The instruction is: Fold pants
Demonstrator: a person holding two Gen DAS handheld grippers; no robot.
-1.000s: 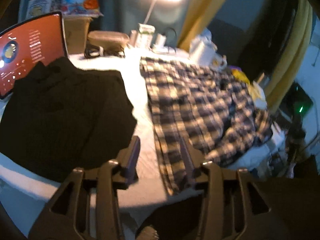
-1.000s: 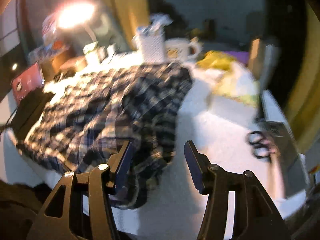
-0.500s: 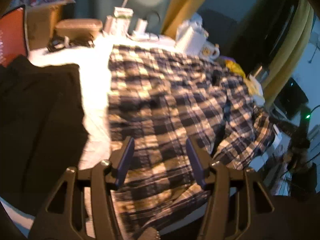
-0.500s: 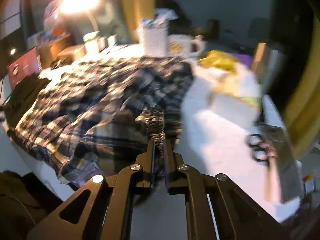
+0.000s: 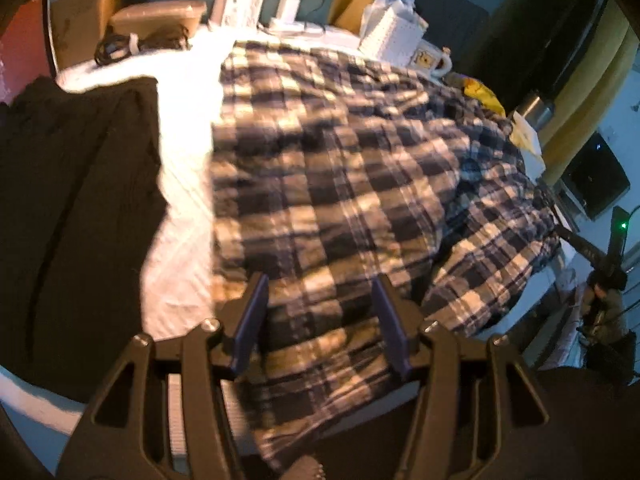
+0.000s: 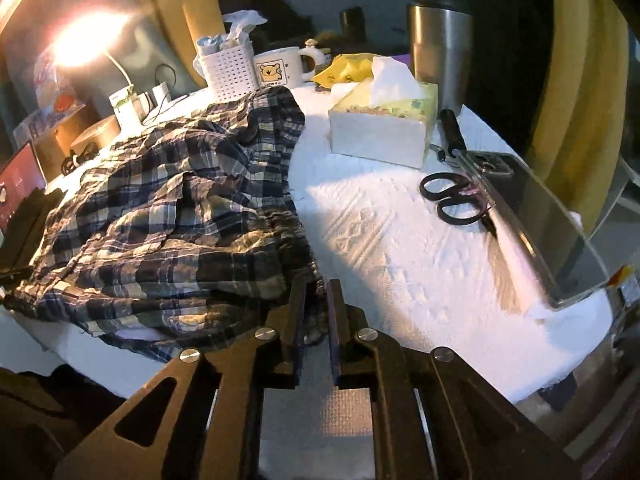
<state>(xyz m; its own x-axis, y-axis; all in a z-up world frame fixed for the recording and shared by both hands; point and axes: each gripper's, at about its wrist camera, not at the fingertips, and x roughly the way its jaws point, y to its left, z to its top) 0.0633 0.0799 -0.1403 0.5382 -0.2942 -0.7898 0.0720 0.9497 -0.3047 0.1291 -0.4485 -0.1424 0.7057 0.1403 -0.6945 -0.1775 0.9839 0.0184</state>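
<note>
The plaid pants lie rumpled across a white-covered table. They also show in the right wrist view. My left gripper is open, its fingers straddling the near plaid edge just above the cloth. My right gripper is shut on the gathered waistband edge of the pants at the table's near side.
A black garment lies left of the pants. A tissue box, scissors, a phone, a steel tumbler, a bear mug and a white basket stand on the right and far side. A lamp glows behind.
My left gripper moved right from the black garment to over the plaid pants, staying open. My right gripper closed on the pants' edge.
</note>
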